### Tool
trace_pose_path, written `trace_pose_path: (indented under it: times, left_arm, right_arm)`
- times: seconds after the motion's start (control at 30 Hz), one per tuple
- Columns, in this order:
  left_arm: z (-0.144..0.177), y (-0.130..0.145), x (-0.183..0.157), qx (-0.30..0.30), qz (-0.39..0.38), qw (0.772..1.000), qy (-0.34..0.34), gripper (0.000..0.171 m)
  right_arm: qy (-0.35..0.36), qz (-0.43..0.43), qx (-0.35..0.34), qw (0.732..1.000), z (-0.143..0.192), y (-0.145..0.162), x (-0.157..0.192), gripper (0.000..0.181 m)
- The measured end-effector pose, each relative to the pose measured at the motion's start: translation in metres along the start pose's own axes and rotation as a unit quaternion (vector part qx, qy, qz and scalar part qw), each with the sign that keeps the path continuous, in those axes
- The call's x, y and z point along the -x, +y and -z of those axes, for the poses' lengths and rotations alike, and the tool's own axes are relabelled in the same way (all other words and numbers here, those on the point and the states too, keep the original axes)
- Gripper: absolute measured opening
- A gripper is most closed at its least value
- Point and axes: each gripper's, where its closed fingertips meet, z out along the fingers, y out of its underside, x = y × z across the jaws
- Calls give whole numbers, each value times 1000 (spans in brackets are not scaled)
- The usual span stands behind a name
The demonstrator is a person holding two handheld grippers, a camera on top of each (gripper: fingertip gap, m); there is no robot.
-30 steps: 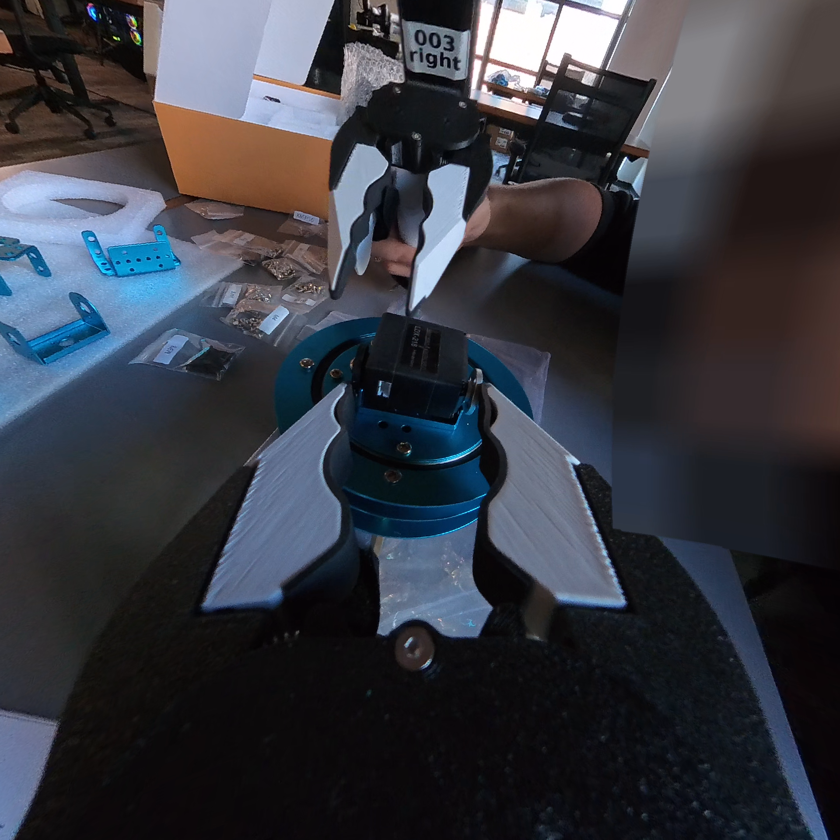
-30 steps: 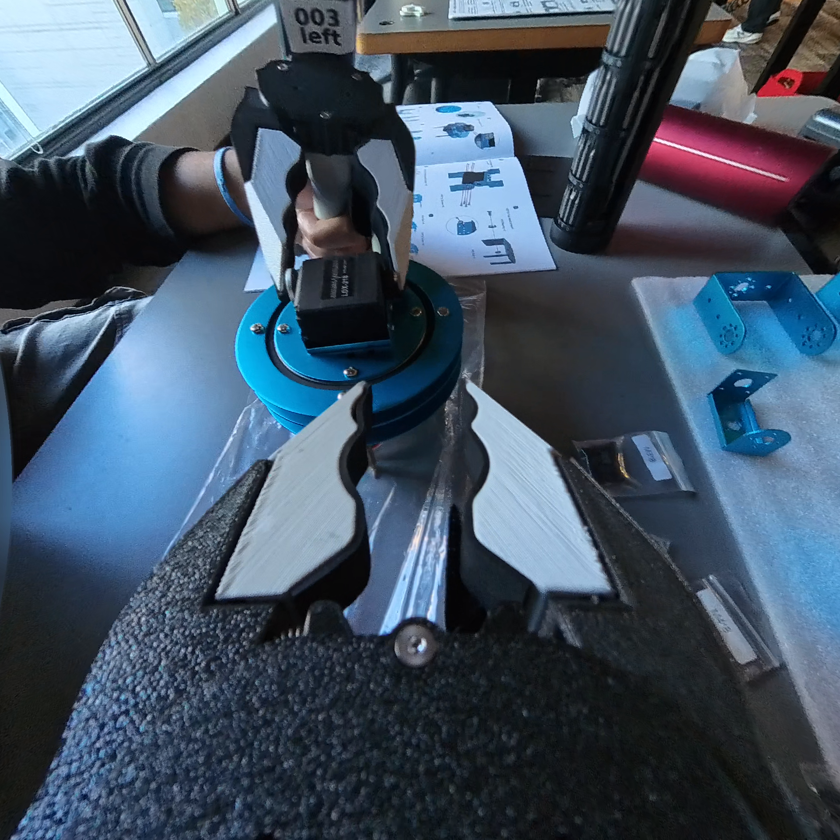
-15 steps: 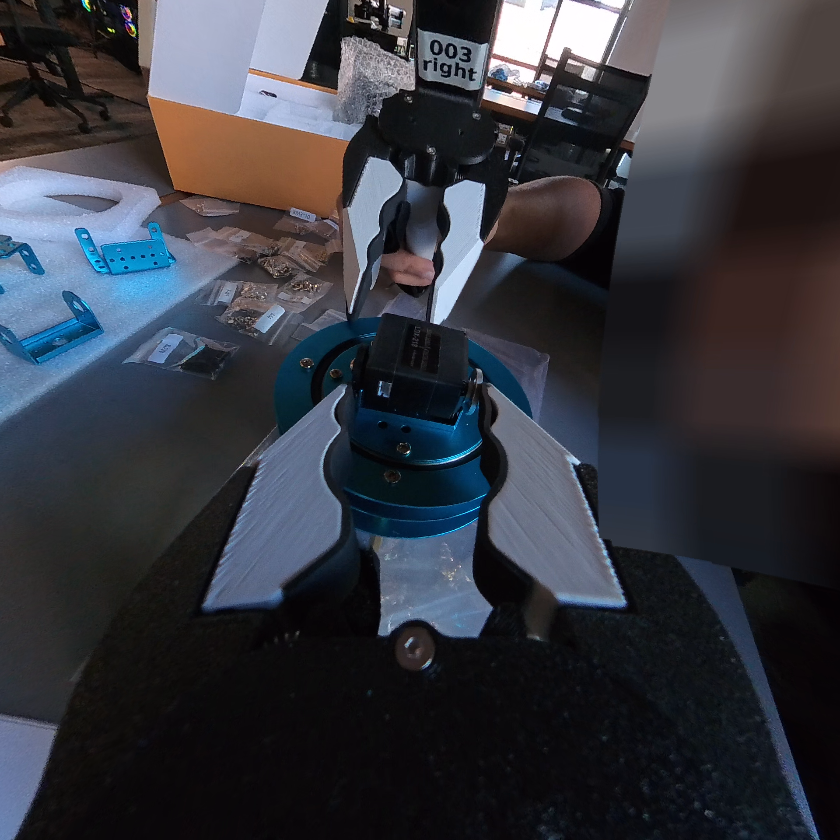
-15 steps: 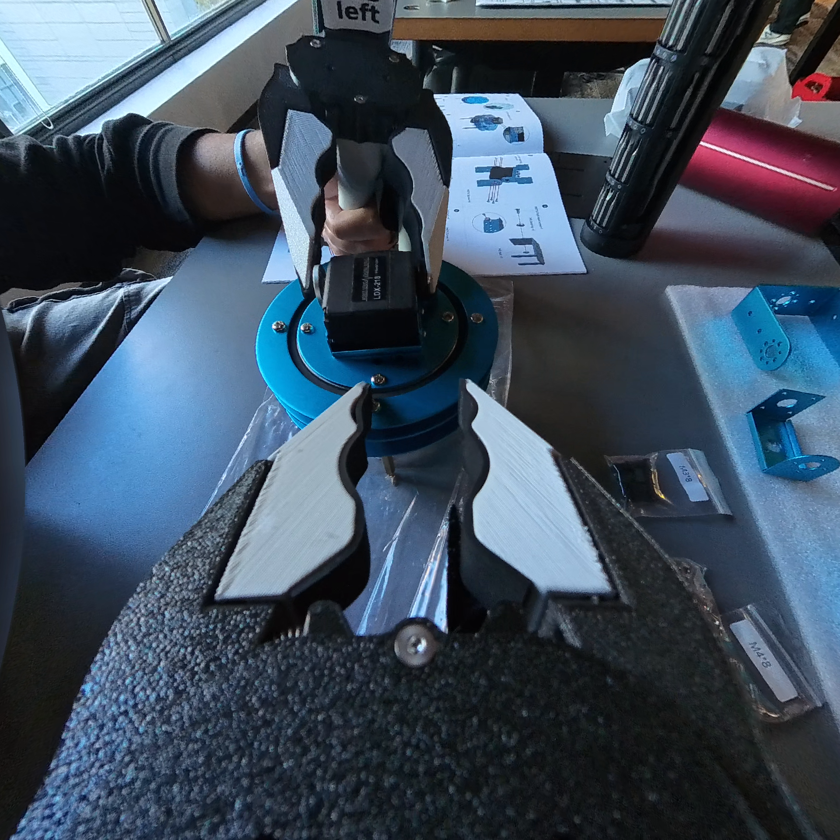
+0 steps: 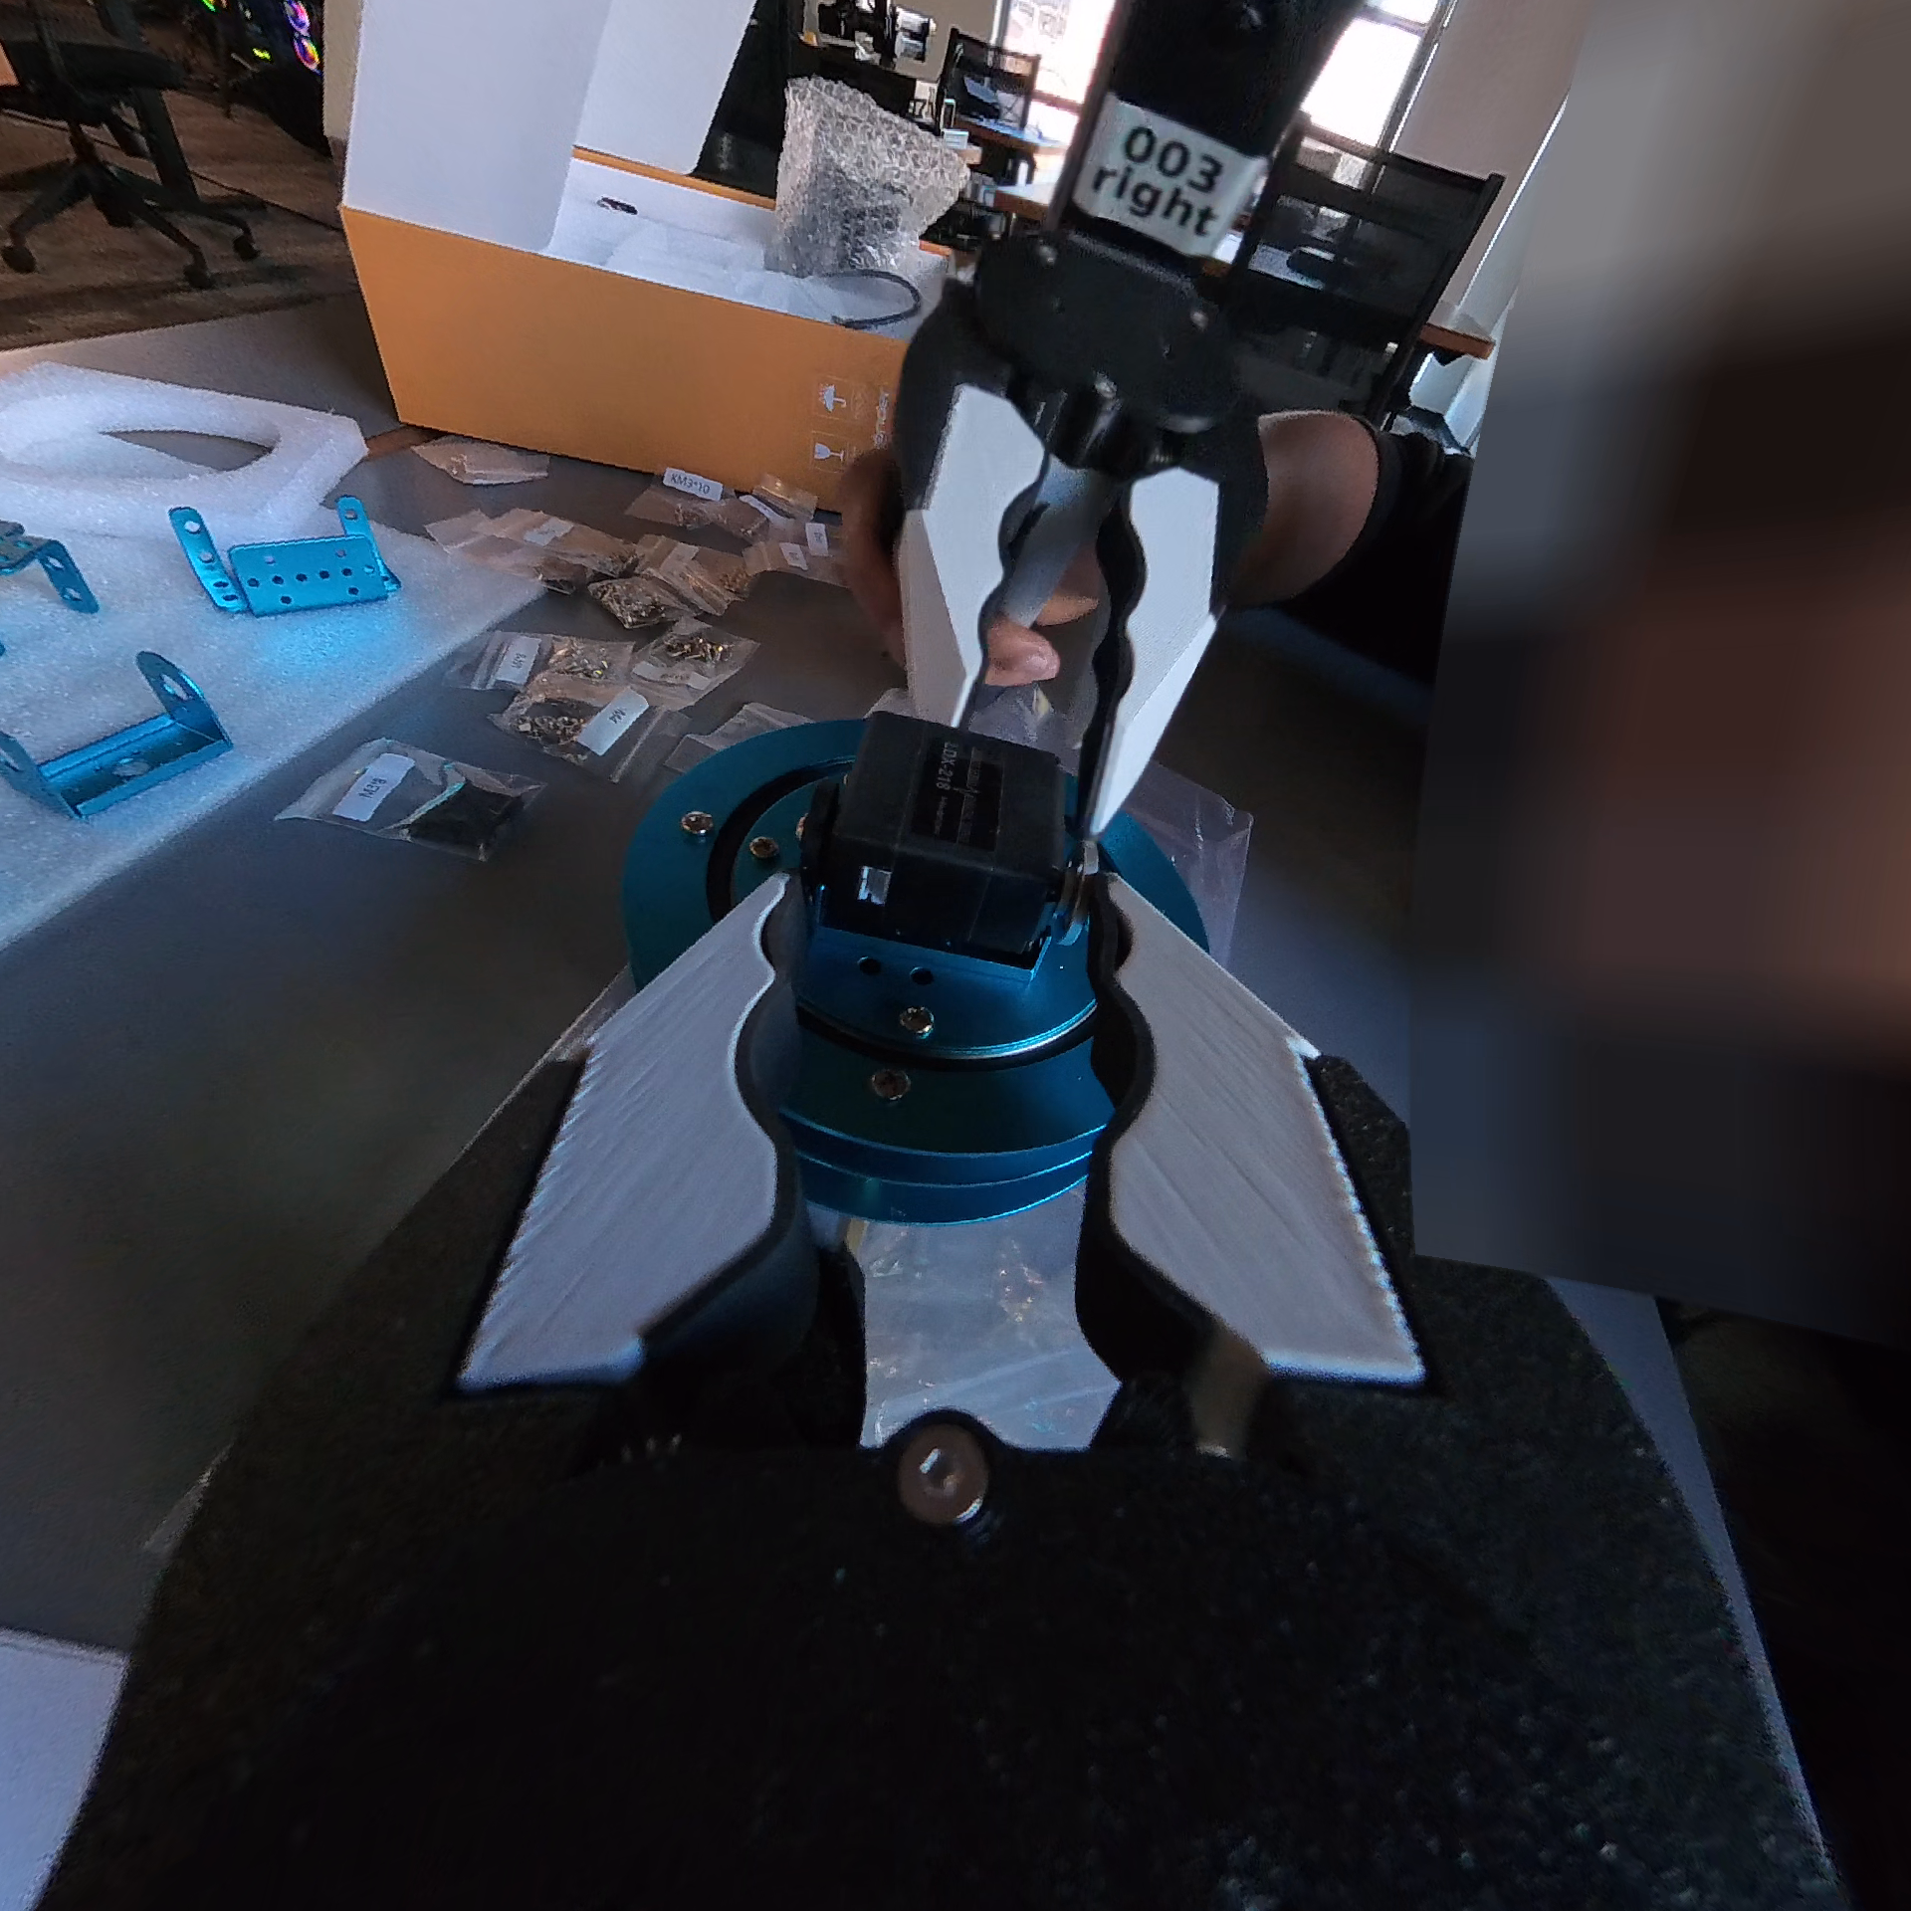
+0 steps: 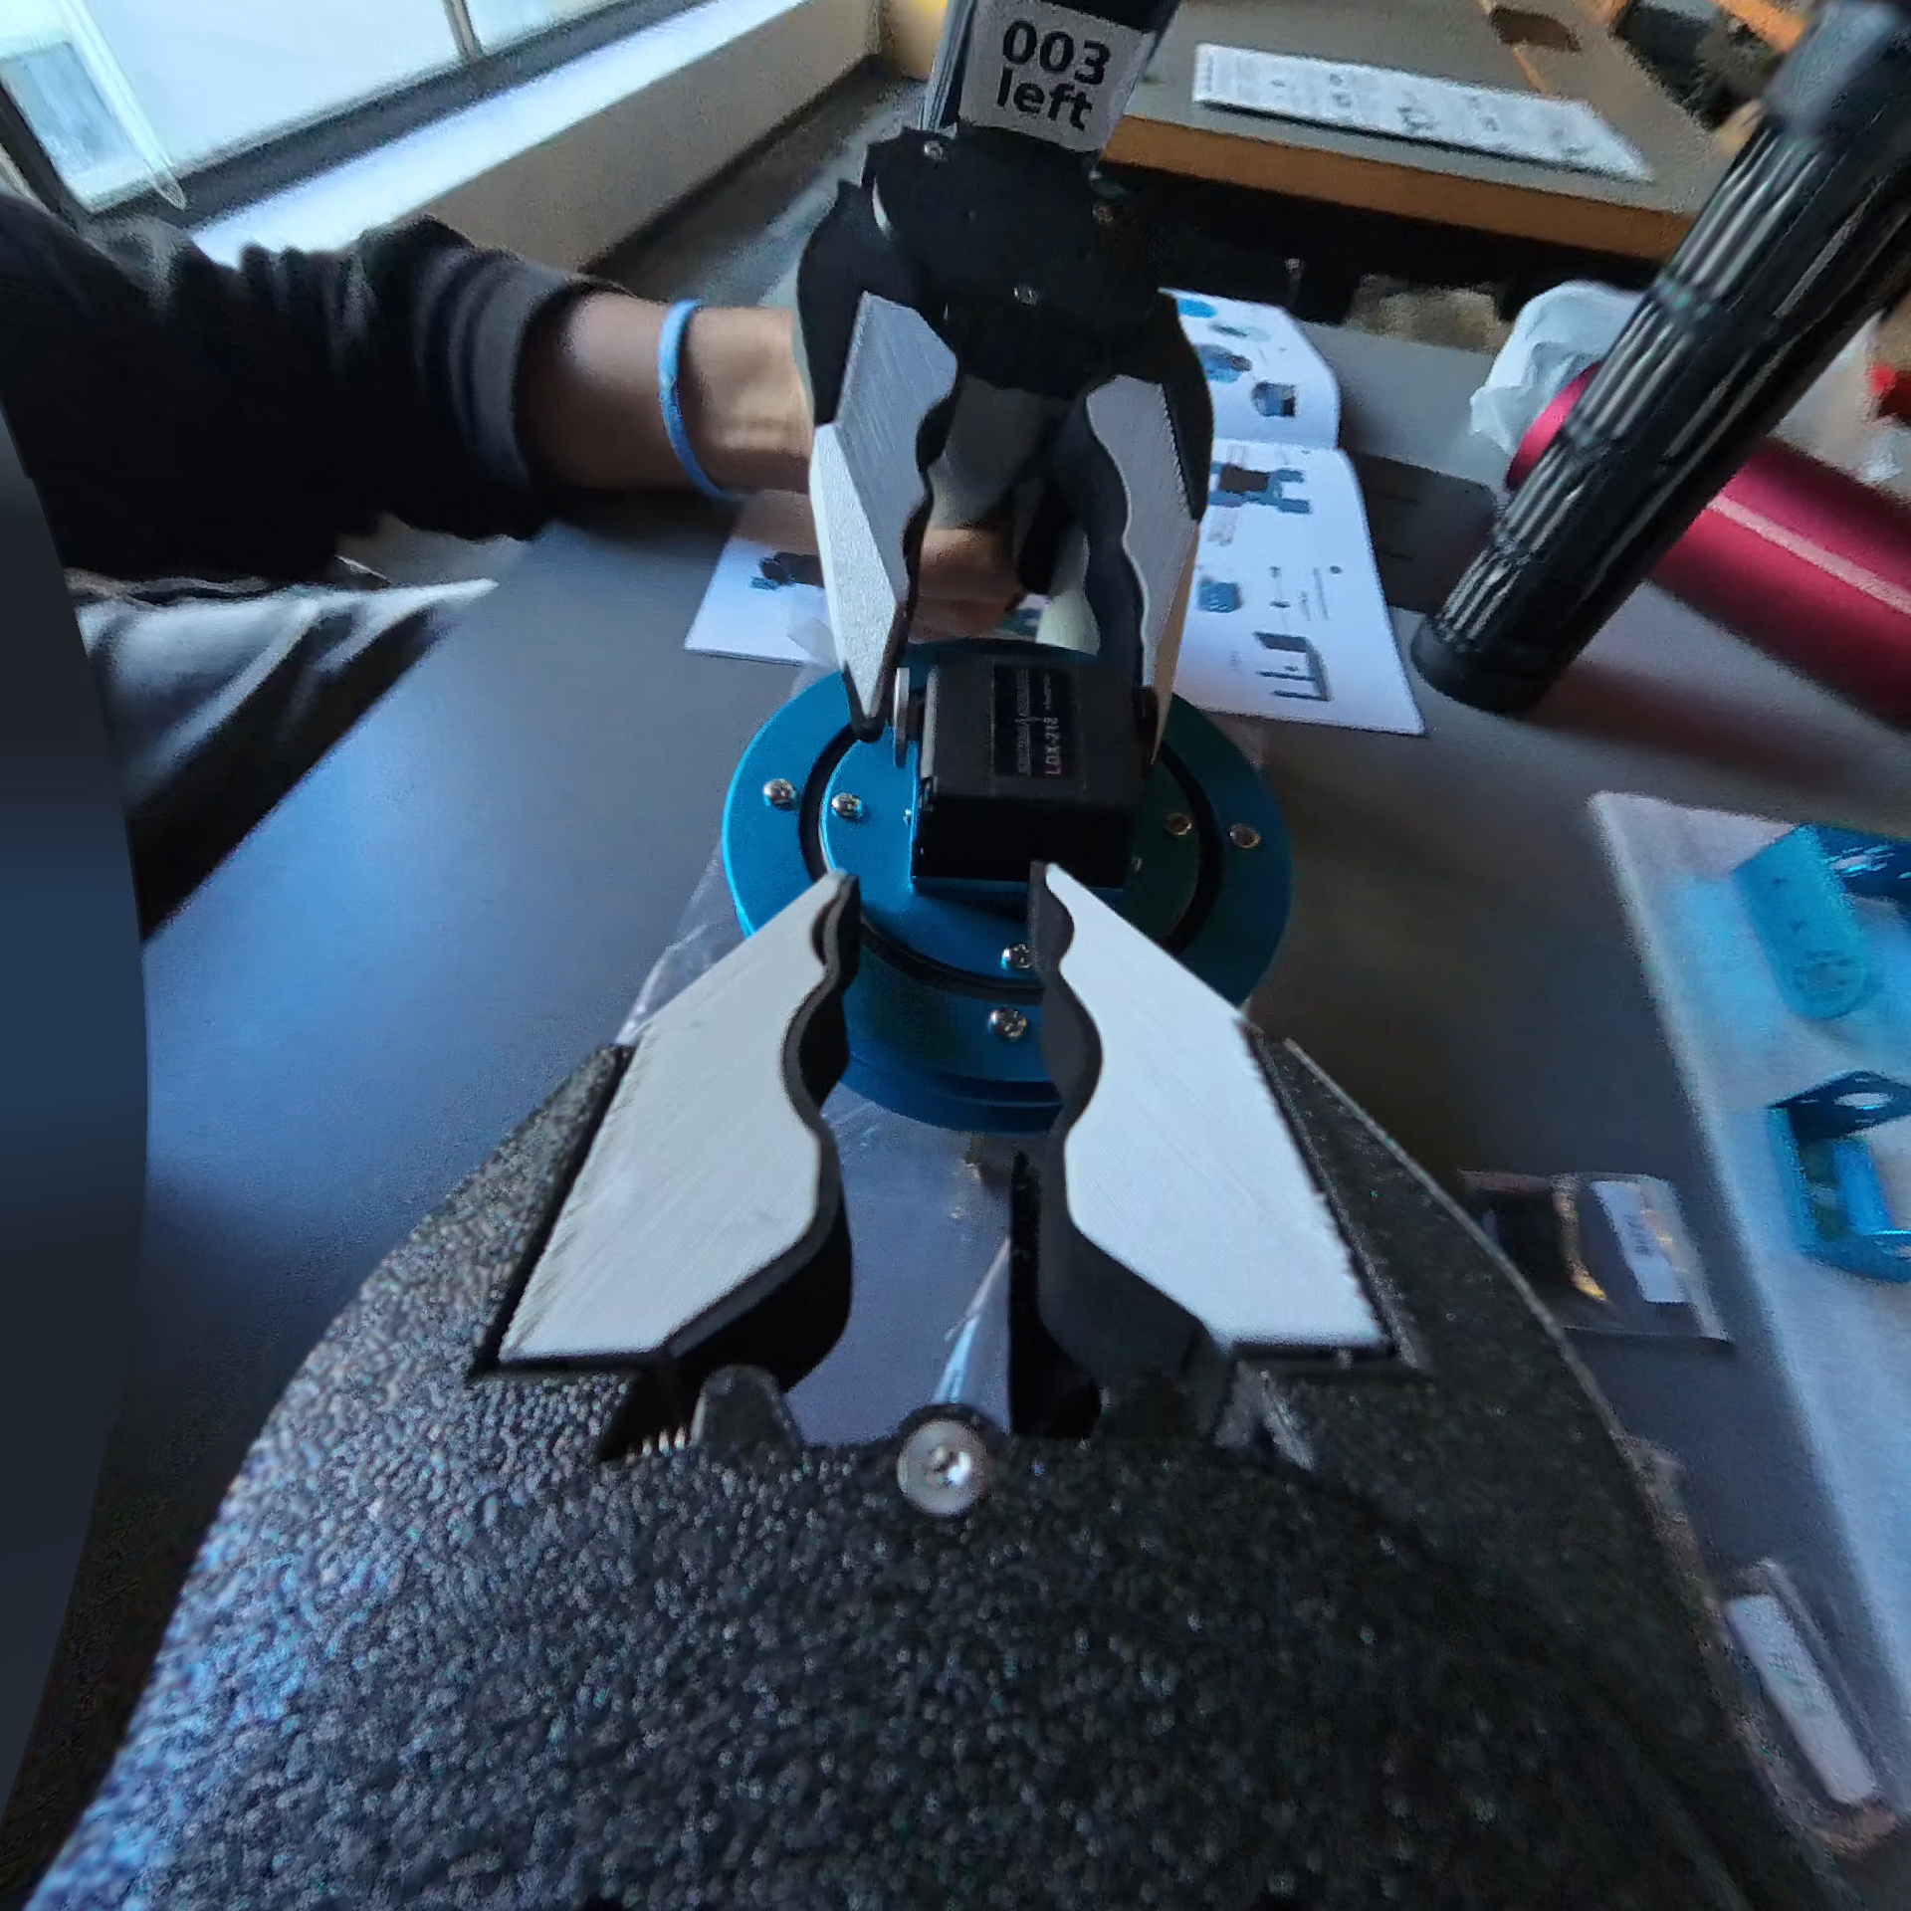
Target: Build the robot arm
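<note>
A black servo point(image 5: 931, 827) stands on a round blue base point(image 5: 683, 879) that rests on a clear plastic bag on the grey table. My left gripper point(image 5: 943, 895) is shut on the servo, one finger on each side. From the right wrist view this grip point(image 6: 1013, 708) shows on the servo point(image 6: 1024, 765) above the blue base point(image 6: 765, 858). My right gripper point(image 6: 941, 884) is open and empty, its tips close to the servo's near lower edge. In the left wrist view it point(image 5: 1029, 776) comes down from above, one fingertip point(image 5: 1096, 817) by the silver disc on the servo's side.
An orange box point(image 5: 620, 352), white foam with blue brackets point(image 5: 300, 579) and several small bags of screws point(image 5: 579, 703) lie to one side. An open booklet point(image 6: 1282, 579), a black ribbed cylinder point(image 6: 1655, 372) and a red cylinder point(image 6: 1810, 558) lie beyond the base. A person's arms hold both grippers. Only a small space, under 4 cm, lies between the two pairs of fingers.
My right gripper has moved in and down toward the servo, from over the bag to right at it. My left gripper has kept its hold on the servo.
</note>
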Motion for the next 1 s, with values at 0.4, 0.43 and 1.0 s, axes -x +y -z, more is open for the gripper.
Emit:
trace_pose_path:
  times: [0.4, 0.43, 1.0]
  left_arm:
    - [0, 0, 0, 6, -12, 1000, -13, 53]
    - [0, 0, 0, 7, -12, 1000, -13, 53]
    - [-1, 0, -1, 11, -13, 1000, -15, 53]
  right_arm:
    - [46, 21, 22, 998, -1, 0, -6, 21]
    - [44, 21, 24, 999, -1, 0, -6, 21]
    - [23, -7, 12, 1000, 4, 2, -11, 25]
